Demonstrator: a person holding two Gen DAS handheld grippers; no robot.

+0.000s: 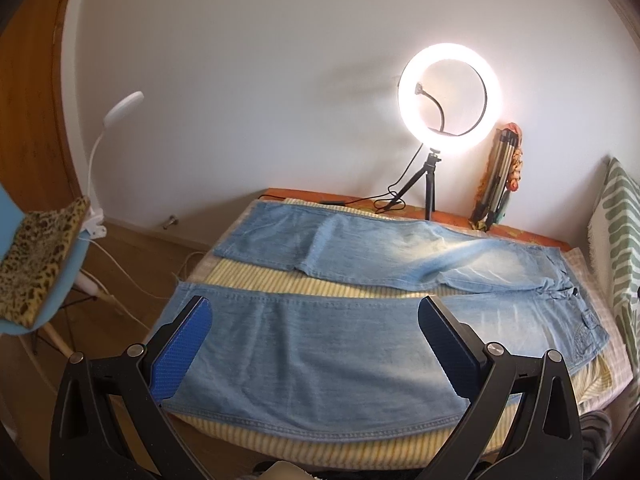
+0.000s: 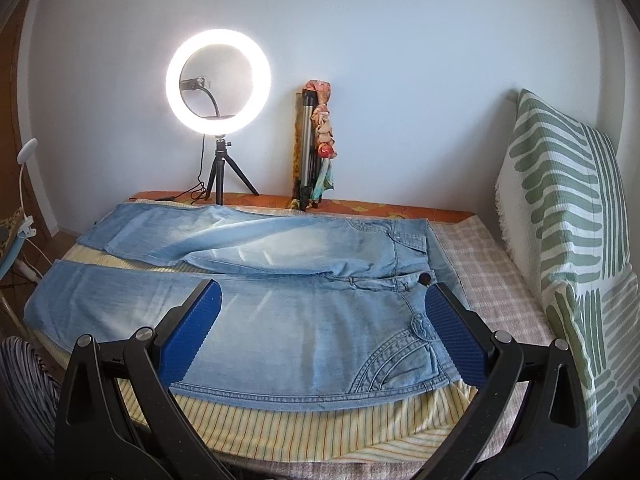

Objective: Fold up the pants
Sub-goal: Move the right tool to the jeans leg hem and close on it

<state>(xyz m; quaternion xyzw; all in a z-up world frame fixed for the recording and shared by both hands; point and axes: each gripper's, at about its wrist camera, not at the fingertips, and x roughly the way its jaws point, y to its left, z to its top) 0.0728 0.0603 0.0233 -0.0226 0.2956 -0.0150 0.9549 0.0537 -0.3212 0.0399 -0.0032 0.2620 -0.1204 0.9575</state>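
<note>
Blown-out glare from the ring light (image 1: pixel 449 99), dim fisheye-warped edges, soft wall shadows.

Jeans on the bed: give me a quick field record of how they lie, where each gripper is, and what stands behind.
garment: light blue jeans, spread flat, legs apart, unfolded
waistband: right end, button visible
surface: yellow striped sheet on the bed
left gripper: open, over the near leg, holding nothing
right gripper: open, over the near hip and pocket, holding nothing
behind: lit ring light on a small tripod, folded tripod against the wall
right side: green patterned pillow
</note>
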